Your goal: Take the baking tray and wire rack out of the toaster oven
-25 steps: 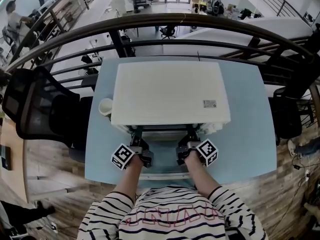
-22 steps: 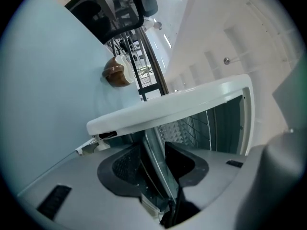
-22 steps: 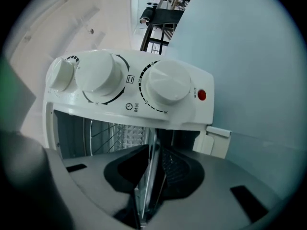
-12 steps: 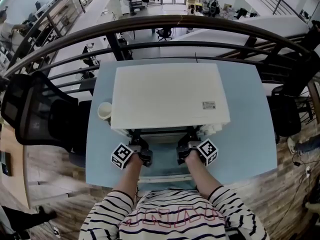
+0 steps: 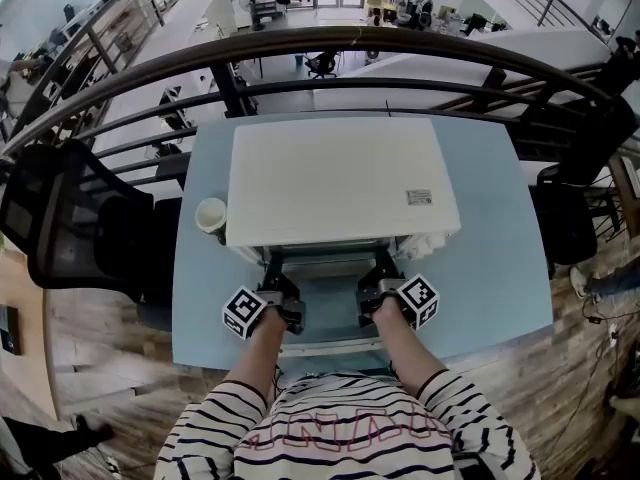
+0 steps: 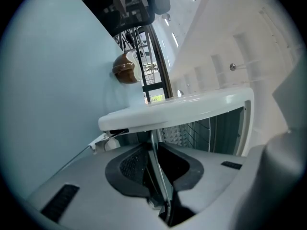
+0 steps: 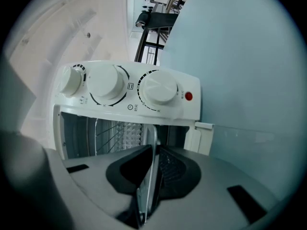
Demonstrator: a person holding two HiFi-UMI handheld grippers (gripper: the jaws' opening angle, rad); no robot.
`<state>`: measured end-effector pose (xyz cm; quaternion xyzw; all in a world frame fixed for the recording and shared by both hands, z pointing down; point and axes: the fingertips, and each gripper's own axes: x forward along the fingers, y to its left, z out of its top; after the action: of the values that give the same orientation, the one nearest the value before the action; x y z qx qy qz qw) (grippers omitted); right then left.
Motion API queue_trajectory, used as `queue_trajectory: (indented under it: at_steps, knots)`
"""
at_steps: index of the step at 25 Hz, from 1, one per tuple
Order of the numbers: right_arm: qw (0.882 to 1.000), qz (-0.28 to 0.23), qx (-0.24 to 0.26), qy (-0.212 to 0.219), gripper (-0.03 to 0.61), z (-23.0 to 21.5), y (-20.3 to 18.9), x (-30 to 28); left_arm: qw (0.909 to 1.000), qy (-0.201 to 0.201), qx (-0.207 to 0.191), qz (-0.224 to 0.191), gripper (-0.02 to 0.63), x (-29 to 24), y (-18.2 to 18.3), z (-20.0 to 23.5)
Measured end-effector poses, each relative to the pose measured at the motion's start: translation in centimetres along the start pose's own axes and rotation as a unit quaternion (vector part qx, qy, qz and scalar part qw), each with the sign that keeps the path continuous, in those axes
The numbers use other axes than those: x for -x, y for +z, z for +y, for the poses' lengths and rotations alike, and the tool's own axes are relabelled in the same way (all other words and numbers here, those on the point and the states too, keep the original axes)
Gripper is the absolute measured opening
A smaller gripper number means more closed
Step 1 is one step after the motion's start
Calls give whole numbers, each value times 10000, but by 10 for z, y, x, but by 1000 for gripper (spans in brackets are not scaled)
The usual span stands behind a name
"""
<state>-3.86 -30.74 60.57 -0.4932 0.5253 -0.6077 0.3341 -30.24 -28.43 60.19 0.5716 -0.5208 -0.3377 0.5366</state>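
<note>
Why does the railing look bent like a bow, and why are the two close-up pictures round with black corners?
Head view: a fisheye lens bows the railing and the edges of the table; lighting is even. Left gripper view: the lens image is a circle, so corners stay black. Right gripper view: the same, with the knobs sharp and the foreground soft.

My head view looks steeply down on the toaster oven [image 5: 340, 183]; both gripper views face its open front close up.
</note>
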Motion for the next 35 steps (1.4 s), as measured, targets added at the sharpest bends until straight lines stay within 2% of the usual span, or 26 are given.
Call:
queue_trajectory:
  at_steps: [8, 25, 35]
  knots:
    - [9995, -232, -236, -4, 57, -6, -7, 25, 9993, -71, 350, 141, 77, 23, -7, 5]
    - [9975, -547, -425, 138, 57, -18, -20, 91, 9980, -239, 460, 348, 78, 83, -28, 7]
    - [9979, -328, -518, 195, 55, -21, -13, 124, 9984, -217, 495, 184, 77, 107, -49, 0]
